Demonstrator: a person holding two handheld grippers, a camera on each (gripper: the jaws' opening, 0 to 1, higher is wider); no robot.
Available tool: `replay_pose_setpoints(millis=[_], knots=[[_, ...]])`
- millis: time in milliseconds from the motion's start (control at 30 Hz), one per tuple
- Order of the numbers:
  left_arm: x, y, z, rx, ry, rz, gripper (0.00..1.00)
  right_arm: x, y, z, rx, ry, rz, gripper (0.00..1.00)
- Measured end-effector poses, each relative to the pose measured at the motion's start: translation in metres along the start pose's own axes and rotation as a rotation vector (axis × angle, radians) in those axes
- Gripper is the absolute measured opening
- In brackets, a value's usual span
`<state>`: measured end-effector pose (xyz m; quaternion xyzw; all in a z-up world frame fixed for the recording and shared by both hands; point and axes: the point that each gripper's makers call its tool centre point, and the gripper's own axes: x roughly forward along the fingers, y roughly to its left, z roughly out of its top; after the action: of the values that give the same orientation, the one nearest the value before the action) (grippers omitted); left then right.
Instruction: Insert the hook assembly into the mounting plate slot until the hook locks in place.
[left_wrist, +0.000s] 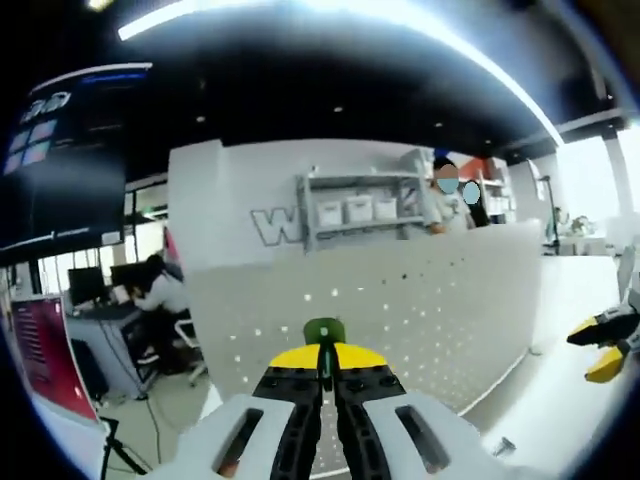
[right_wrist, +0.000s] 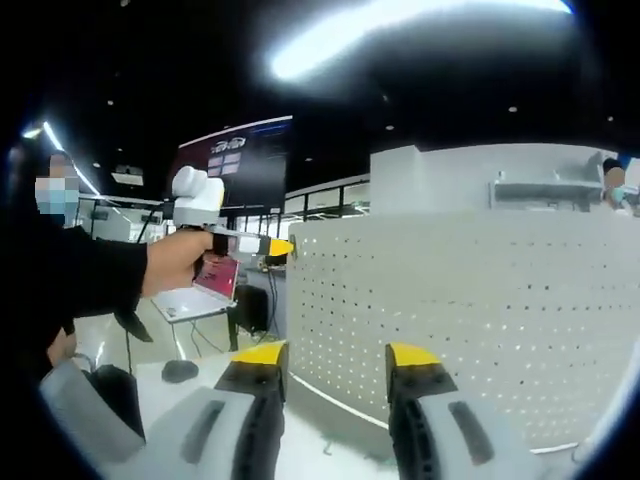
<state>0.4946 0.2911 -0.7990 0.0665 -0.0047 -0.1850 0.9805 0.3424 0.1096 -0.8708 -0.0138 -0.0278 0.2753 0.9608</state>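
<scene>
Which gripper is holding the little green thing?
The left gripper: it is shut on a green hook against the white pegboard. The right gripper is open.

- On the white wall (left_wrist: 230, 200) behind the perforated mounting plate (left_wrist: 400, 300), you can read one large grey "W" just left of the shelf unit (left_wrist: 360, 205); the shelf covers whatever follows.
- The dark hanging screen (right_wrist: 240, 160), up and left of the mounting plate in your right gripper view, has a short line of pale lettering at its top, too blurred to read.
- The bins on the shelf unit show no legible labels.
</scene>
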Motion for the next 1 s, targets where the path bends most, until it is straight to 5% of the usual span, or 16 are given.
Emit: replay_pose_setpoints(millis=[467,1000], knots=[[0.04,-0.023,0.005,0.024,0.02,-0.038,0.03,-0.003,-0.007,0.003,0.025,-0.011,-0.017,0.38],[0.061,-0.045,0.001,0.025,0.042,-0.057,0.03,-0.004,-0.01,0.003,0.03,-0.012,-0.023,0.38]])
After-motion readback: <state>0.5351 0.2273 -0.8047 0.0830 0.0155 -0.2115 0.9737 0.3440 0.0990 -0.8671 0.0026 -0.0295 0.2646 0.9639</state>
